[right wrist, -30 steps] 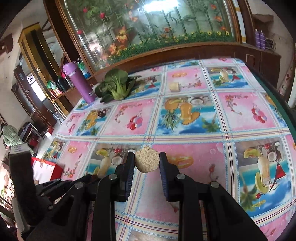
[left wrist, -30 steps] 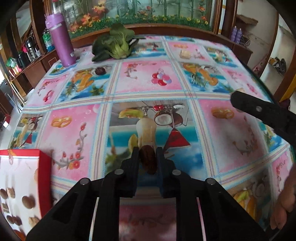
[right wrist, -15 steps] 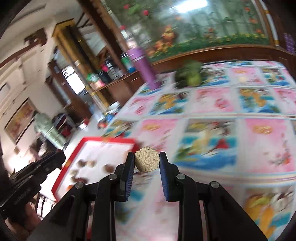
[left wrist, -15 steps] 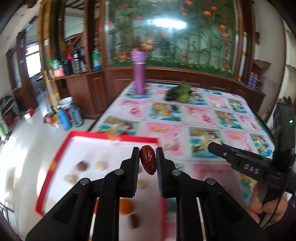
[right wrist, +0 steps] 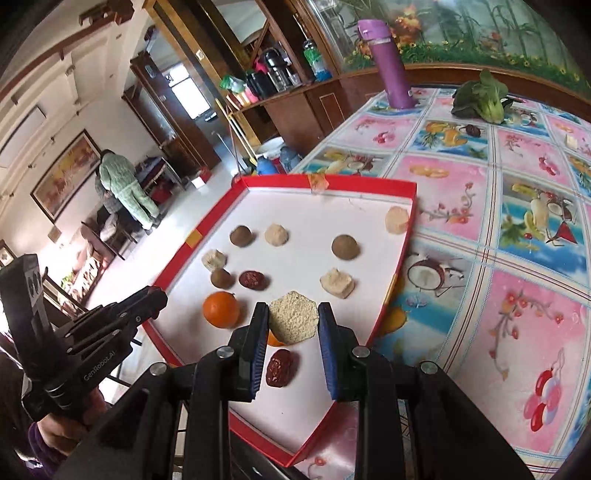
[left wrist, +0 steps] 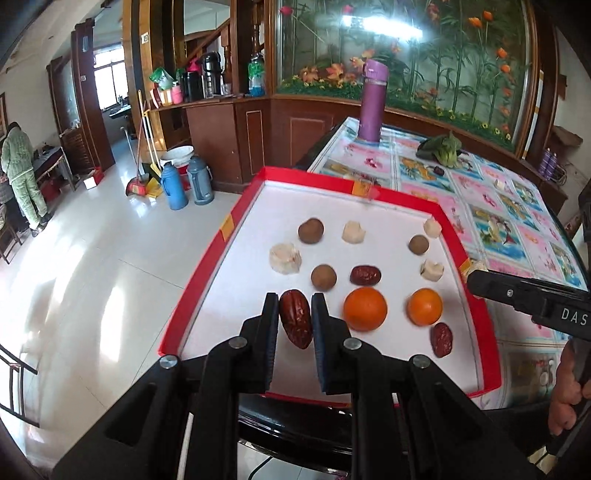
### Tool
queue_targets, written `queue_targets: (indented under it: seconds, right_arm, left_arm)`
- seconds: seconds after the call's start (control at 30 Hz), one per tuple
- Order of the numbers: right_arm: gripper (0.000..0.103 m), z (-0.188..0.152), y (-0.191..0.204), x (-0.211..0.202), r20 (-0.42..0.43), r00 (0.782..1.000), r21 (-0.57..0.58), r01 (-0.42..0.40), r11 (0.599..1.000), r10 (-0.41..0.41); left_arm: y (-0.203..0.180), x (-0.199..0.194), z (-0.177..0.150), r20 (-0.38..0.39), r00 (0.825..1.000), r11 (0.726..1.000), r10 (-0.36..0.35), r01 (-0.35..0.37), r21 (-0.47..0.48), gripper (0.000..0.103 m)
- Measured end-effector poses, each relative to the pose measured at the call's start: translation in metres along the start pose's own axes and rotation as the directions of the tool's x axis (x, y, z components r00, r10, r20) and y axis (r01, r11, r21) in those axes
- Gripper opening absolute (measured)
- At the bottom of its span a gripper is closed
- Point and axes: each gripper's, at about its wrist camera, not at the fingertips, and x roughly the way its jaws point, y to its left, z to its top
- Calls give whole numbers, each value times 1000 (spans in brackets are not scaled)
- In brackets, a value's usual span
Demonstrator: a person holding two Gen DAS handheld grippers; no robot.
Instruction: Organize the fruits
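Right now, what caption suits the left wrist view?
Left gripper holding a red date above a red-rimmed tray of sorted fruit.

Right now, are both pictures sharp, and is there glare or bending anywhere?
Left wrist view: sharp; glare on the floor and glass panel; the red tray edges bow. Right wrist view: sharp; the tablecloth grid curves; the window is washed out.

purple flask (left wrist: 373, 101) upright on table | leafy greens (right wrist: 480, 98) near it | blue thermoses (left wrist: 175, 187) on floor
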Motion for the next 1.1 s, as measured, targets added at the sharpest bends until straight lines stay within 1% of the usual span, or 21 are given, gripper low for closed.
queue_targets:
  seconds: [0.1, 0.13, 0.2, 0.3, 0.37, 0.53, 0.67, 0.73, 0.77, 0.8, 0.87, 0.93, 0.97, 1.0, 1.1]
  right_arm:
    - [25, -3, -1, 6, -2, 997, -11, 71, 997, -71]
    - [25, -4, -3, 8, -10, 997, -6, 73, 997, -73]
    - [25, -4, -7, 13, -27, 998, 23, 52, 998, -51]
    - [25, -3, -6, 22, -37, 998, 13, 56, 998, -55]
    - [25, -2, -7, 31, -54, 997, 20, 59, 998, -58]
    - [25, 0, -8, 32, -57, 995, 14, 81, 997, -80]
    - [26, -1, -4, 33, -58, 992, -16, 108, 994, -108]
    - [26, -1, -6, 33, -62, 993, -10, 101, 995, -102]
    - [27, -1, -6, 30, -64, 994, -6, 93, 996, -93]
    - [28, -2, -6, 28, -63, 994, -4, 86, 996, -86]
    - [31, -3, -6, 24, -53, 995, -2, 80, 997, -80]
    - [35, -6, -5, 17, -41, 996, -7, 79, 997, -79]
    - [39, -7, -5, 14, -33, 996, -3, 86, 996, -86]
    - [39, -9, -6, 8, -20, 997, 5, 76, 997, -76]
    - [39, -12, -8, -10, 22, 997, 20, 71, 997, -71]
  left_arm:
    - [1, 10, -1, -22, 1000, 1000, 2, -2, 4, 19]
    - [1, 14, 0, -31, 999, 1000, 9, -9, 7, 19]
    - [3, 20, 1, -48, 999, 1000, 14, -14, 5, 19]
    - [1, 31, 3, -77, 996, 999, 35, -34, 11, 19]
    - [0, 35, 4, -89, 995, 999, 34, -33, 16, 20]
    - [-5, 43, 1, -123, 990, 998, 62, -59, 27, 20]
    - [-8, 43, 1, -124, 988, 995, 95, -92, 31, 21]
    - [-9, 42, 2, -129, 986, 994, 110, -107, 32, 31]
    - [-9, 40, 1, -123, 986, 993, 114, -112, 28, 44]
    - [-8, 36, 1, -112, 986, 993, 122, -120, 23, 55]
    - [-8, 28, 0, -87, 987, 991, 136, -136, 14, 63]
    - [-6, 17, -1, -65, 989, 991, 133, -133, 1, 64]
    - [-6, 13, -1, -58, 989, 991, 132, -133, -6, 68]
    - [-5, 8, -1, -50, 990, 991, 132, -133, -14, 73]
    - [-5, -12, -2, -7, 991, 990, 136, -136, -42, 77]
